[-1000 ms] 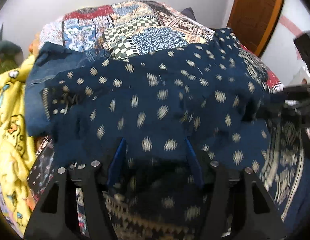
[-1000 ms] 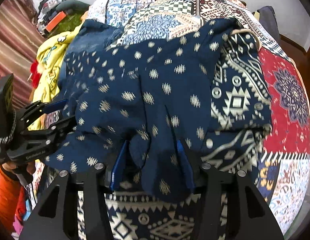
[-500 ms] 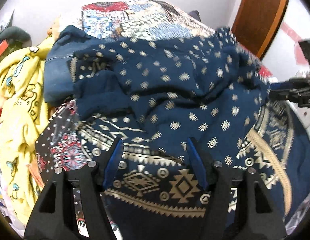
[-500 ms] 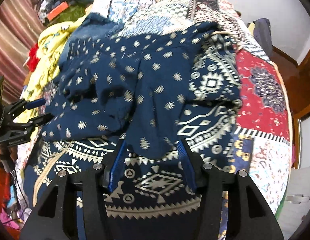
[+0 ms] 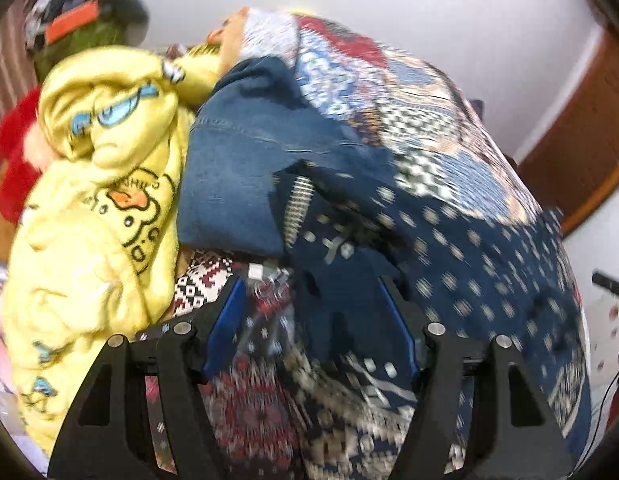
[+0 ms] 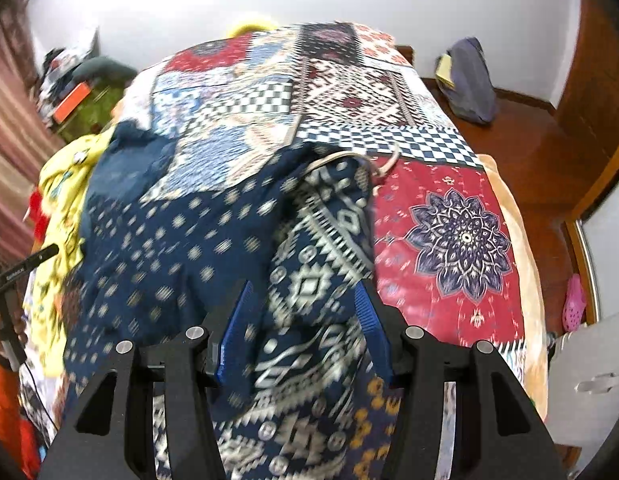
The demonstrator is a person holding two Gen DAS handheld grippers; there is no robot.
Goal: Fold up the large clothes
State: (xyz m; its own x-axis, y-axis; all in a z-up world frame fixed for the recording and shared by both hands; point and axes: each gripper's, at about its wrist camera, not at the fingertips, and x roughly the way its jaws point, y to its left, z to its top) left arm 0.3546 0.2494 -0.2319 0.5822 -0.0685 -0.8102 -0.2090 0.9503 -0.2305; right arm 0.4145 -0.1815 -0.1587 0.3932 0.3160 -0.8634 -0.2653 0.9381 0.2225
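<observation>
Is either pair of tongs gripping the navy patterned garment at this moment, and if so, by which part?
Neither. The left tongs and the right tongs both stand open above the navy patterned garment, which lies loose on the patchwork bedspread.

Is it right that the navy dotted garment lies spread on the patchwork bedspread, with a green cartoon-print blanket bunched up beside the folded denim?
Not quite. The blanket bunched beside the denim is yellow, not green, as the left wrist view shows. The navy dotted garment does lie on the patchwork bedspread.
</observation>
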